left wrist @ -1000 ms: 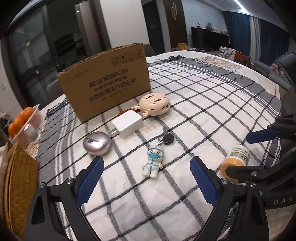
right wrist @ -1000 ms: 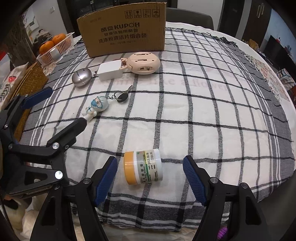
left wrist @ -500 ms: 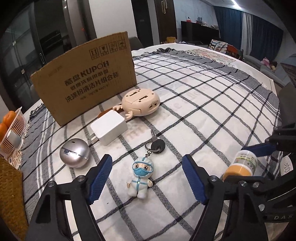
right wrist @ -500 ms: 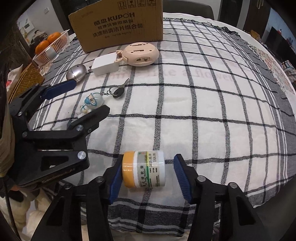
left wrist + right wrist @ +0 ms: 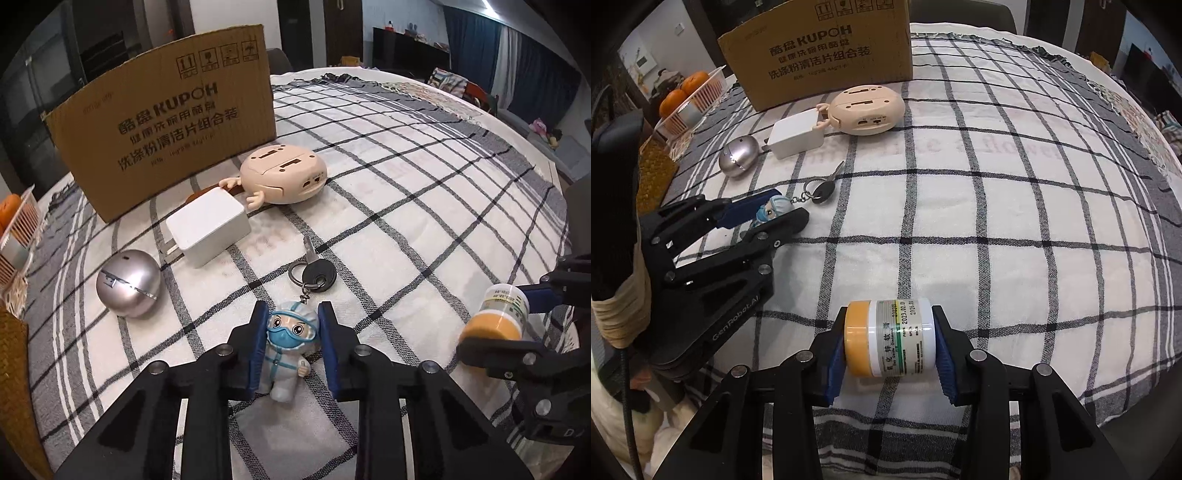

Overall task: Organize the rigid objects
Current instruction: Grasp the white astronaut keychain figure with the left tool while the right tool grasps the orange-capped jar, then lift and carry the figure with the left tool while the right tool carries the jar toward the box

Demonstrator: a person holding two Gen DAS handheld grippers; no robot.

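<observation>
Tongs on the left (image 5: pixel 291 341) clamp a toy figure (image 5: pixel 290 349), while the right tongs (image 5: pixel 890 345), just closing, pinch a jar (image 5: pixel 892 338) on the desk (image 5: pixel 997 221).

A checked cloth (image 5: pixel 424 206) covers the bench. Before the cardboard box (image 5: pixel 166 136) lie a beige gadget (image 5: pixel 284 177), white charger (image 5: pixel 208 229), silver ball (image 5: pixel 127 288), key (image 5: pixel 316 273), figurine (image 5: pixel 290 347) and jar (image 5: pixel 892 341).
</observation>
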